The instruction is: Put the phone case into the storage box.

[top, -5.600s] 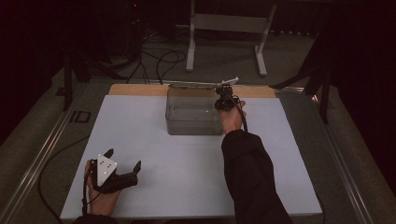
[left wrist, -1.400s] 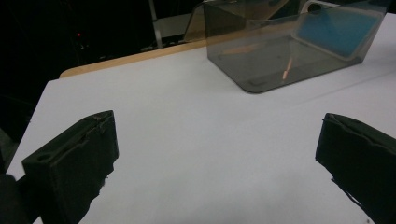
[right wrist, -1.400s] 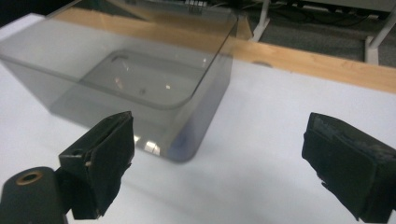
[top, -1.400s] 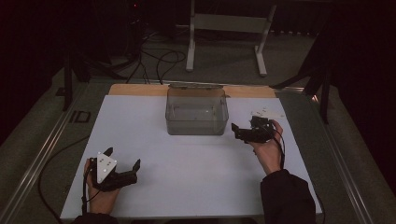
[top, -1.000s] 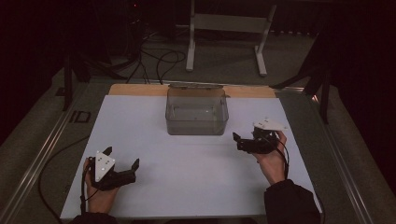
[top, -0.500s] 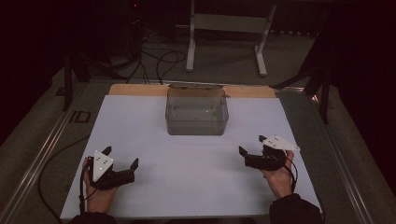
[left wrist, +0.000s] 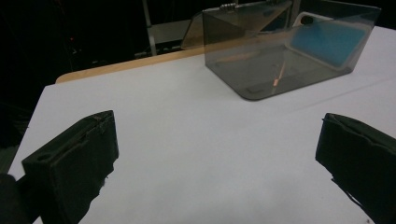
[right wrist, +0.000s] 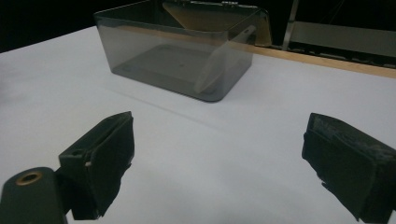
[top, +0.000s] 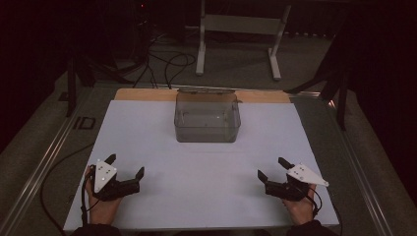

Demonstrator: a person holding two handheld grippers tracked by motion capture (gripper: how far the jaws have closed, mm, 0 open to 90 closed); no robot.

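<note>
At the table's near edge, the left claw point(top: 125, 167) and right claw point(top: 272, 168) rest wide open, empty.

Probably a lab or recording studio: a white-covered table point(top: 206, 187) stands amid black curtains point(top: 383, 59), loose floor cables point(top: 162, 64) and a grey metal stand point(top: 236, 29) behind it.

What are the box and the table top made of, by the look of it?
Box: probably smoky, see-through plastic with a glossy finish; its floor and the far edge show through the walls, and the walls carry reflections. Table top: a matte white sheet, perhaps paper or laminate, with no glare. A light wood-coloured strip shows at its far edge, so a wooden board may lie underneath.
</note>
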